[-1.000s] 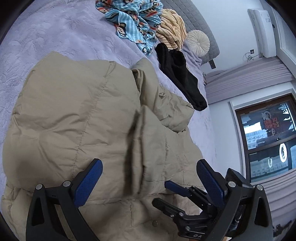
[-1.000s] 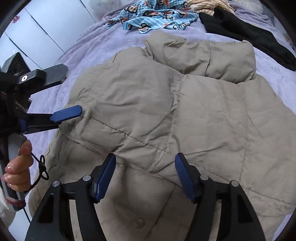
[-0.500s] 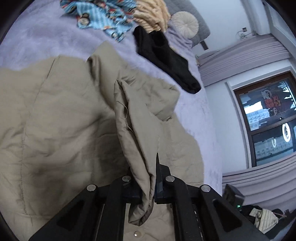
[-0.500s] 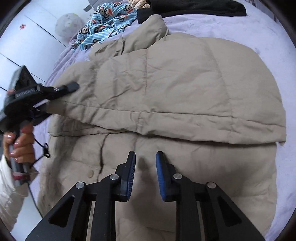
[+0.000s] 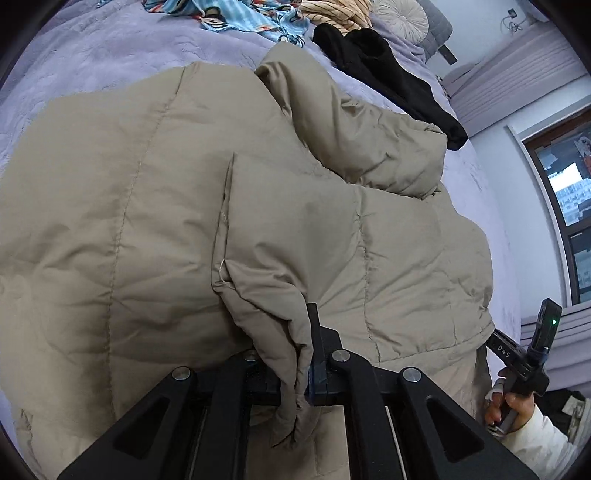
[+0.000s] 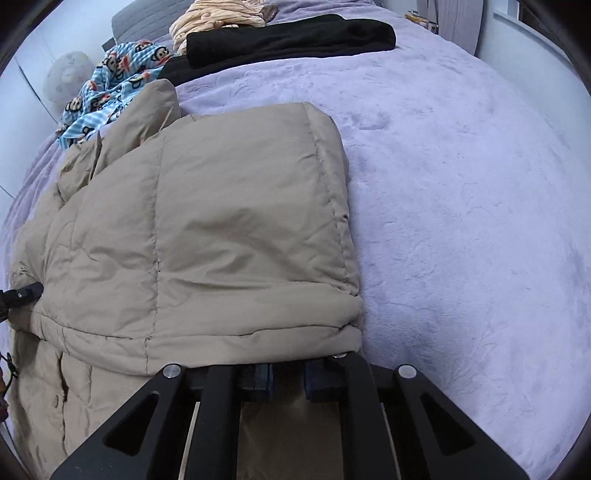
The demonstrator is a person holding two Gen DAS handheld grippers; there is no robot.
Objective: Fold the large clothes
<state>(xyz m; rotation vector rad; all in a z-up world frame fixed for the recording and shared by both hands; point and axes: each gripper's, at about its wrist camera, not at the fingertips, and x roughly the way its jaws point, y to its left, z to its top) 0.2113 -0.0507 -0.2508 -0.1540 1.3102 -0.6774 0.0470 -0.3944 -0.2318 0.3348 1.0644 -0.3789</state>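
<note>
— What's my surface?
— I'm over a bed (image 6: 461, 192) with a lilac plush cover.
— What's lying on it?
— A beige puffer jacket (image 6: 207, 236), a black garment (image 6: 288, 38), a blue monkey-print cloth (image 6: 107, 88), a striped cream garment (image 5: 338, 14).

Bed with a lavender plush bedspread (image 6: 461, 206) fills most of both views. Grey quilted headboard (image 5: 439, 26) at the far end, round pleated cushion (image 5: 400, 14) against it. Loose clothes piled near the head: blue cartoon-print fabric (image 6: 107, 92), striped peach garment (image 6: 214, 18), black garment (image 6: 288, 38). White walls, pale even light. Dark-framed window (image 5: 565, 206) on the right in the left wrist view, grey pleated curtain (image 5: 517, 81) beside it.
</note>
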